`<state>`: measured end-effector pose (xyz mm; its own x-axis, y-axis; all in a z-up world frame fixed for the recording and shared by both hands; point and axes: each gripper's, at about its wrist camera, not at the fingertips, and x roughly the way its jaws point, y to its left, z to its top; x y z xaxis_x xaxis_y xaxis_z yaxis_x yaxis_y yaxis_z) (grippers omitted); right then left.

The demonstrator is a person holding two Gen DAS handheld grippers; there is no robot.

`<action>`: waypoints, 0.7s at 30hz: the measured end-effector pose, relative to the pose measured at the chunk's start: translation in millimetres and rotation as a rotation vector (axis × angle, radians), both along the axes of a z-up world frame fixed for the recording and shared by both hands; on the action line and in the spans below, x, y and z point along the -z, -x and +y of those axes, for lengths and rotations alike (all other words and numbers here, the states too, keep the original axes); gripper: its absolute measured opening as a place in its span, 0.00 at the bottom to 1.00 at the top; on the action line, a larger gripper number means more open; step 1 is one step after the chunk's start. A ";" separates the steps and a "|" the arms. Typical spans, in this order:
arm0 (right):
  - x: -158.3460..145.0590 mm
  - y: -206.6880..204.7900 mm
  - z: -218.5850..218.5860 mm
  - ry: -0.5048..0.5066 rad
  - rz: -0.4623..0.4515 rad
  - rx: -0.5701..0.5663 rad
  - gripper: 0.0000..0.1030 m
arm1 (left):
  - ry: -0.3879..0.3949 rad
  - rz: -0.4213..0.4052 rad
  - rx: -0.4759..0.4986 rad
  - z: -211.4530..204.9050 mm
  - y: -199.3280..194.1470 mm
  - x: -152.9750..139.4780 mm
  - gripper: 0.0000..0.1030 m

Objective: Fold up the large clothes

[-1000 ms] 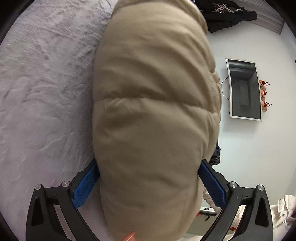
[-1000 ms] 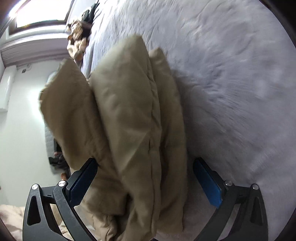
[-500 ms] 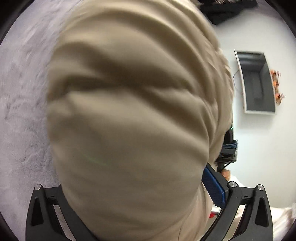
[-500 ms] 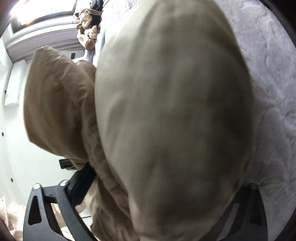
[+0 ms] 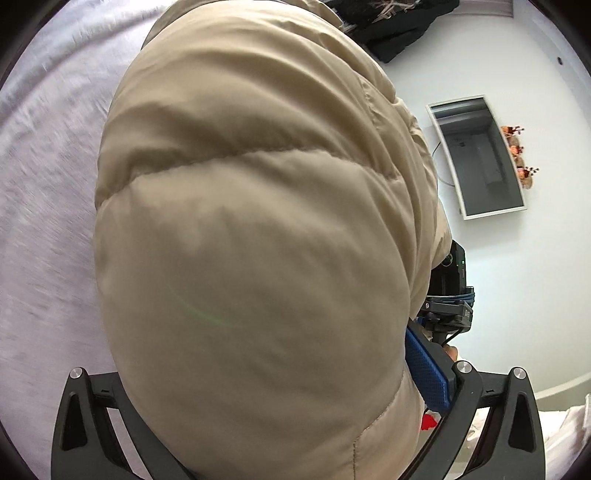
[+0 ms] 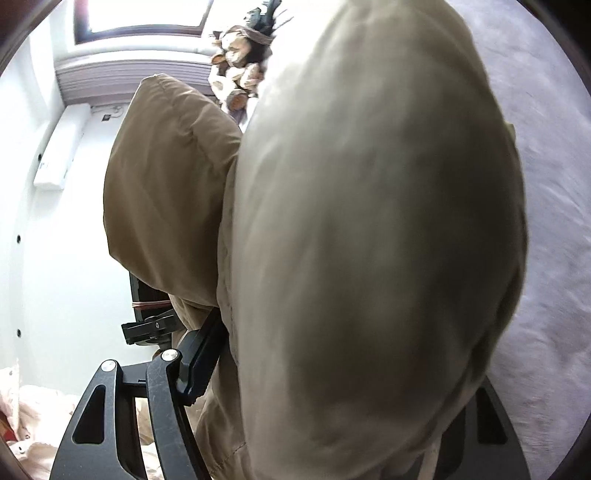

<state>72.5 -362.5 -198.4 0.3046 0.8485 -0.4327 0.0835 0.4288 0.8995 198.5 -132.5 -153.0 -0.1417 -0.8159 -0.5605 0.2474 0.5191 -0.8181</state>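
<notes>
The left gripper [image 5: 280, 398] is clenched on a bulky fold of the tan puffer jacket [image 5: 258, 240]: its blue-padded right finger presses against the padding, while the left finger is buried under the fabric. The right gripper [image 6: 332, 398] looks to be grasping the same jacket, with its left finger tight against the cloth and its right finger hidden behind the bulge, so that grip is a judgement more than a plain sight.

The jacket fills the near part of both views and is lifted off the bed [image 5: 48, 184], hanging in the air between the two grippers. In the right wrist view a second lobe of the jacket, a darker tan, stands to the left of the main bulge, so the garment seems already doubled over at least once. No sleeve or hem can be made out, so how many folds are done is unclear.

Judging by this, the task is mid-way: the jacket is gathered and carried, but not yet laid down flat and finished. What remains is likely to set it on the grey bed cover and press the last fold closed.

Farther off, a dark garment [image 5: 399, 33] lies at the far edge of the bed, and a white-framed screen [image 5: 480, 158] hangs on the wall to the right.
</notes>
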 end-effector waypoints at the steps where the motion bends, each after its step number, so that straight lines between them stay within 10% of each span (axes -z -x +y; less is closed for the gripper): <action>1: -6.6 -5.0 11.7 0.007 -0.013 0.002 0.70 | 0.001 -0.007 0.001 7.2 -6.4 -2.6 1.00; 12: 15.5 -83.2 146.3 0.000 -0.023 -0.015 0.70 | -0.126 -0.001 -0.098 141.9 -128.8 24.9 1.00; 21: 72.6 -98.7 180.2 0.087 0.118 0.007 0.76 | -0.172 0.053 -0.185 163.1 -145.7 69.1 1.00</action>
